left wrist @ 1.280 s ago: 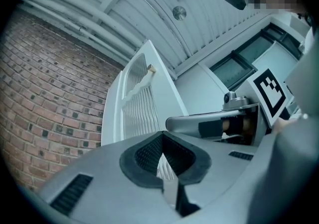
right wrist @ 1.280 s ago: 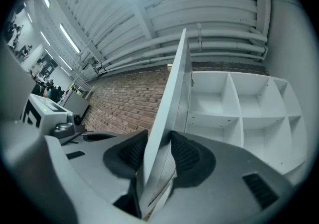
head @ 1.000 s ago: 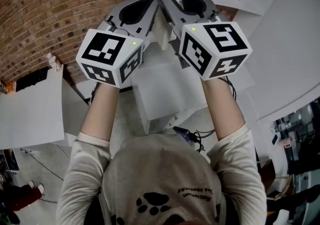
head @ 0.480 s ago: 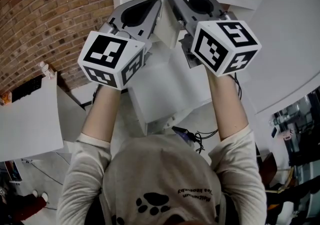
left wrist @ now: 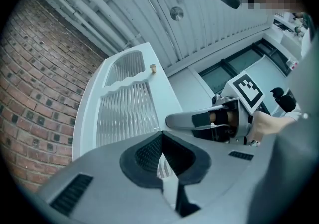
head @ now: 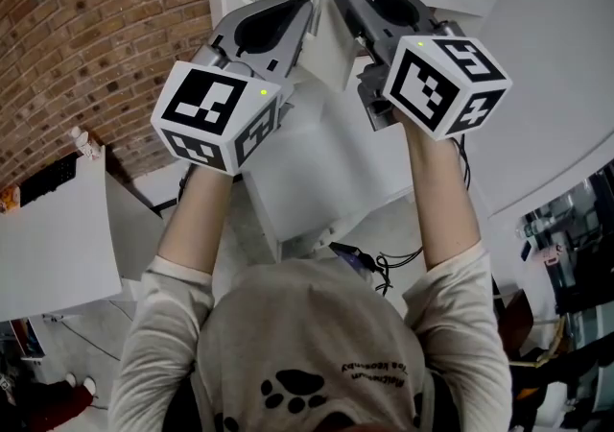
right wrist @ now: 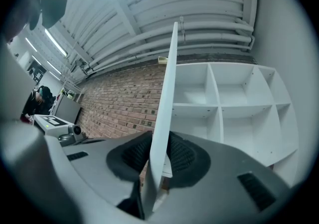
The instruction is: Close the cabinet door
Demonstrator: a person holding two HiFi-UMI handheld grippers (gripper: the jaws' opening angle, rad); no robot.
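Brick wall (head: 86,46): filling the head view from 9 to 11 o'clock, behind the door.
Cabinet (right wrist: 239,108): showing its bare white shelves at 3 o'clock of the door's edge in the right gripper view.
Cabinet door (right wrist: 167,93): sitting at 12 o'clock in the head view, with a white frame around a ribbed pane. It is standing swung out, edge-on to the right gripper and well off the cabinet front.
Right gripper (right wrist: 158,148): its jaws have just been closing and are now clamping the door's free edge, one pad pressing each face.
Left gripper (left wrist: 162,136): its jaws are meeting at the tips with nothing between them. It is pointing at the pane from 9 o'clock of the right gripper.
Knob (left wrist: 153,68): sticking out of the frame just above the pane, at 12 o'clock.
Progress: the grip is looking made, but the door is standing open, so the whole swing shut is probably remaining.
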